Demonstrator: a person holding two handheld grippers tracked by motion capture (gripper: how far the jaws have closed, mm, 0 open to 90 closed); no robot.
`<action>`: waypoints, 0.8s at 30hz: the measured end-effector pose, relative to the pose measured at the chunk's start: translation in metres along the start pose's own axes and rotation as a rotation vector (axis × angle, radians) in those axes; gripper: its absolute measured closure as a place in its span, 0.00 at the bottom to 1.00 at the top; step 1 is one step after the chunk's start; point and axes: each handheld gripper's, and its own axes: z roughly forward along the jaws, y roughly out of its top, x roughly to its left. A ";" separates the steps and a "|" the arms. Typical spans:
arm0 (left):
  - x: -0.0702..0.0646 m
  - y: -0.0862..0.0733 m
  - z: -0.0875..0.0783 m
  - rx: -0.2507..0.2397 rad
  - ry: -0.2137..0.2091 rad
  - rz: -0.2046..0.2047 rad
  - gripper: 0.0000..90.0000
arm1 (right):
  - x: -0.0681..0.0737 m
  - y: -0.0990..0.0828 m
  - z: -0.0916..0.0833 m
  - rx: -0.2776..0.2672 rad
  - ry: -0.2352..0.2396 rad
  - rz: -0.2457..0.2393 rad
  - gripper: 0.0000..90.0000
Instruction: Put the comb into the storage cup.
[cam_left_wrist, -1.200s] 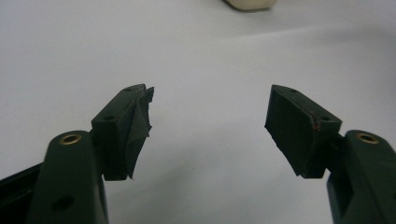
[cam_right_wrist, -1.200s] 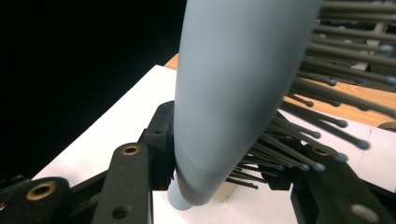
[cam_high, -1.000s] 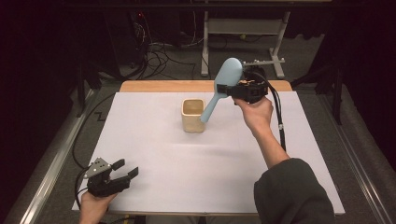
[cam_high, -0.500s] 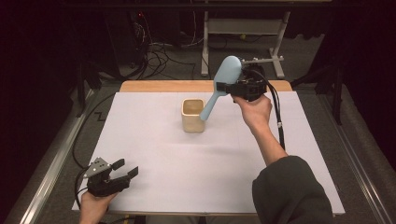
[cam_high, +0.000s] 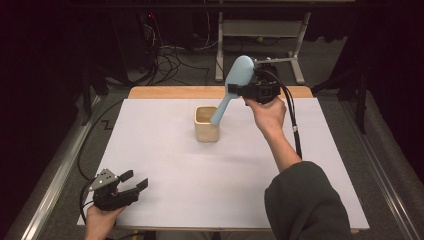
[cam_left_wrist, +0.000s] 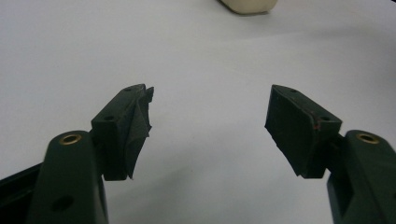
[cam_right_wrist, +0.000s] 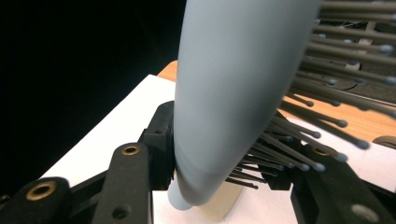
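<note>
**Hairbrush held over the cup**

A pale blue hairbrush (cam_high: 233, 86) with dark, ball-tipped bristles hangs tilted above the far middle of the tabletop (cam_high: 165, 150), its handle end dipping to the rim of a cream cup (cam_high: 206, 124). The right gripper (cam_high: 248, 91) clamps it at the neck, jaws closed tight on it. Near the front left corner, the left gripper (cam_high: 136, 181) rests with jaws wide apart, holding nothing.

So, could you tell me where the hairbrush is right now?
In the high view the hairbrush is in the right gripper, its handle tip above the cup.
</note>
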 end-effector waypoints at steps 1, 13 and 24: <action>0.000 0.000 0.000 0.000 0.000 0.000 0.35 | 0.000 0.000 0.001 0.001 -0.002 0.000 0.62; 0.000 0.000 0.000 -0.002 -0.003 -0.001 0.35 | 0.001 0.006 0.011 -0.010 -0.021 0.004 0.62; 0.000 0.000 -0.001 -0.005 -0.006 -0.006 0.35 | 0.000 0.007 0.023 -0.005 -0.036 0.009 0.62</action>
